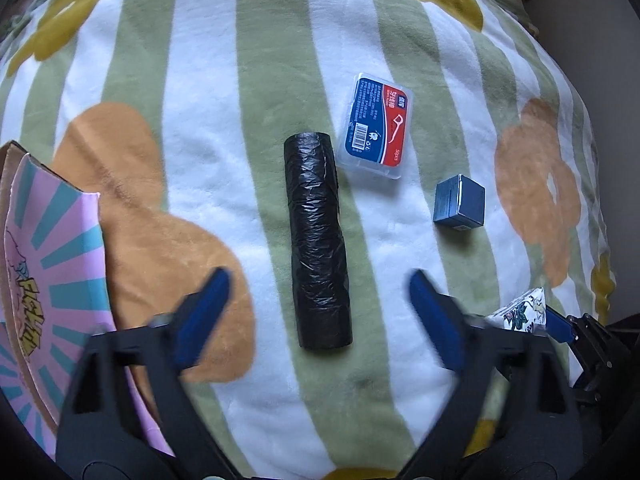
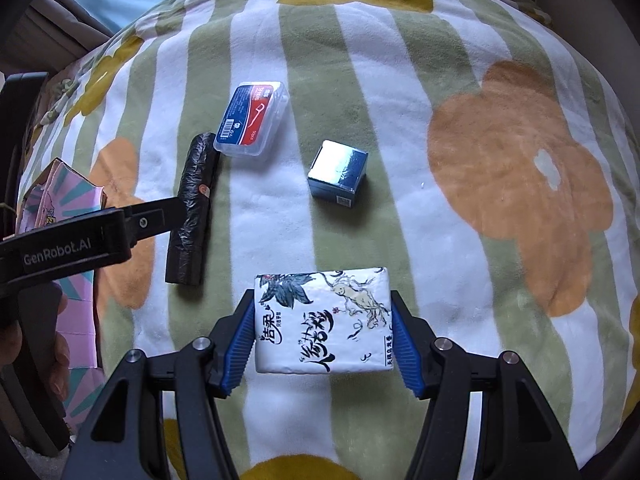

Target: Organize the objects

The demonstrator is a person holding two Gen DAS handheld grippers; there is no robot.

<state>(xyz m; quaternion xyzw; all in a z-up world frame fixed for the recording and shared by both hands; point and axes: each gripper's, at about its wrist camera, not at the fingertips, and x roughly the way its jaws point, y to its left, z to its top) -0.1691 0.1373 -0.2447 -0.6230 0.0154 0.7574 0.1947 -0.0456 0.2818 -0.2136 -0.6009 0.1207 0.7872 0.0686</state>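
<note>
I see a big soft blanket [image 1: 208,152] with green and white stripes and orange and yellow flowers. Everything lies on it.

At the left edge sits a pink and teal cardboard box [image 1: 44,264] with its flaps up.

My left gripper [image 1: 320,280] has its blue fingers [image 1: 204,316] spread wide apart. They are on each side of the near end of the roll of black bags [image 1: 318,240] and are not touching it. I cannot tell how high they are above the blanket. The roll lies flat in the middle.

My right gripper [image 2: 323,320] is pinching the tissue pack [image 2: 323,320], a white pack with ink drawings, with one blue pad on each side.

Just beside the far end of the roll lies the floss pick box [image 1: 376,126], clear plastic with a red and blue label.

The small blue box [image 1: 459,204] sits alone to the right, between the floss pick box and the tissue pack.
</note>
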